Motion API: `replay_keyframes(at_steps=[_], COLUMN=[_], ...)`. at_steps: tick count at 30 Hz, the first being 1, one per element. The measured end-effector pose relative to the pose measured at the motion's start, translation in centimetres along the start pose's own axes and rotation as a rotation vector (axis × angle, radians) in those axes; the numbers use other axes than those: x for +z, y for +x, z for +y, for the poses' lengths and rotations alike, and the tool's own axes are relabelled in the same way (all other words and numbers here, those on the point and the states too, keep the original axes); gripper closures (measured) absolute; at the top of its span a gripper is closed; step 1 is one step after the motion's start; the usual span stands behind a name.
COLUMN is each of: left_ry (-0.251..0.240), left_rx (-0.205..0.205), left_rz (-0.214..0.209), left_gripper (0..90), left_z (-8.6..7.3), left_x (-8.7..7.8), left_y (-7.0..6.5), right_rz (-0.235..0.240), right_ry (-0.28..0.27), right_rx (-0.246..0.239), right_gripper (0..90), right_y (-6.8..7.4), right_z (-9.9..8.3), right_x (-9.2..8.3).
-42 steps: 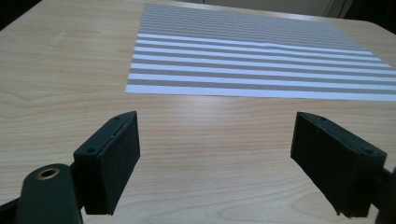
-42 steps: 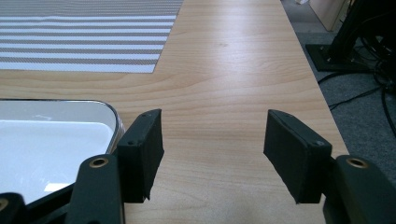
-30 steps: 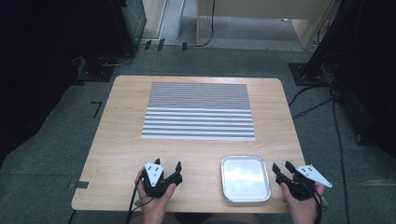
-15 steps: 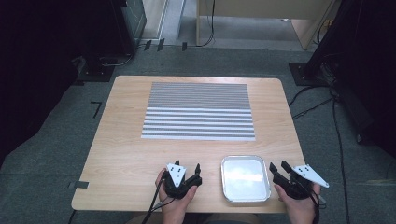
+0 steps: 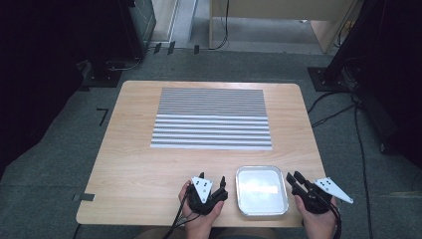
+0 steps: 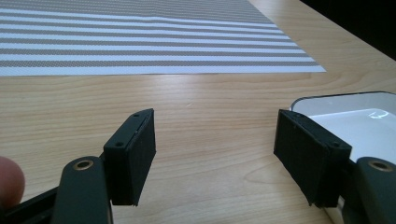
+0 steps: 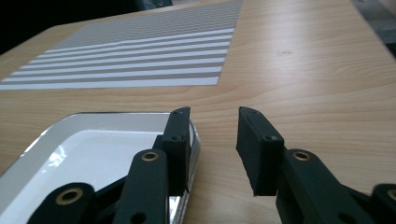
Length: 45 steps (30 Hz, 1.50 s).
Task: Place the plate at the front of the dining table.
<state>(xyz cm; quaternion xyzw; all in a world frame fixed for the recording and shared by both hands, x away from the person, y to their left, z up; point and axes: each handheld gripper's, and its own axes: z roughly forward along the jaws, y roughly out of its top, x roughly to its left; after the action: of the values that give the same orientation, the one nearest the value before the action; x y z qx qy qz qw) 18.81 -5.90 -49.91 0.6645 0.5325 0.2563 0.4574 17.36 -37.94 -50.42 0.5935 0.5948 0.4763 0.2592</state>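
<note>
A: What was nearest, at the bottom of the high view?

B: The left tongs (image 5: 219, 186) had moved right, close beside the metal tray (image 5: 240, 191). Its jaws had just been closing a little, yet stood wide and empty.

A: And the right tongs (image 5: 293, 178)?

B: It kept its place by the tray's right rim; its jaws had just narrowed, holding nothing. I judged both were preparing to grip the tray. Farther up lay the striped mat (image 5: 211, 118) on the table (image 5: 134, 169).

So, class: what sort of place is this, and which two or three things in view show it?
Probably a lab or recording room, not a home. A bare wooden table stands on grey carpet, cables trail across the floor past dark equipment stands, and a person's hands hold two grippers beside a metal tray.
</note>
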Motion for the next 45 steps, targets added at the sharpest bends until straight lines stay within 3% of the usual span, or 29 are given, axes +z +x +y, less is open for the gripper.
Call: replay_keyframes(at_steps=[4, 6, 17, 24, 30, 33, 39, 45], left_ry=[-0.003, -0.001, 0.036, 0.041, 0.046, 0.053, 0.053, 0.071], left_rx=[0.009, 0.011, 0.046, 0.045, 0.034, 0.024, 0.022, 0.038], left_rz=[-0.01, -0.015, -0.01, -0.017, -0.025, -0.063, -0.104, -0.114], left_gripper=[30.0, 30.3, 32.4, 36.5, 41.9, 49.7, 55.4, 56.9], left_z=[0.0, -0.1, -0.9, -1.2, -1.6, -1.8, -2.0, -2.5], left_x=[0.1, 0.2, 0.8, 0.9, 0.9, 0.9, 0.8, 1.0], left_y=[-0.7, -1.1, -3.2, -3.9, -4.4, -4.6, -4.9, -5.3], right_rz=[0.01, -0.008, 0.0, 0.004, 0.025, 0.03, 0.046, 0.049], right_ry=[0.008, 0.027, 0.034, 0.049, 0.067, 0.081, 0.096, 0.117], right_rx=[0.0, -0.013, 0.026, 0.026, 0.065, 0.079, 0.095, 0.117], right_gripper=[67.1, 68.0, 74.6, 75.5, 80.6, 83.6, 86.0, 89.4], right_y=[0.1, 0.3, 0.5, 0.8, 0.6, 0.5, 0.6, 0.6], right_z=[0.0, -0.1, -0.4, -0.6, -0.5, -0.5, -0.5, -0.6], right_x=[0.1, 0.3, 0.5, 0.9, 0.8, 0.8, 0.8, 0.8])
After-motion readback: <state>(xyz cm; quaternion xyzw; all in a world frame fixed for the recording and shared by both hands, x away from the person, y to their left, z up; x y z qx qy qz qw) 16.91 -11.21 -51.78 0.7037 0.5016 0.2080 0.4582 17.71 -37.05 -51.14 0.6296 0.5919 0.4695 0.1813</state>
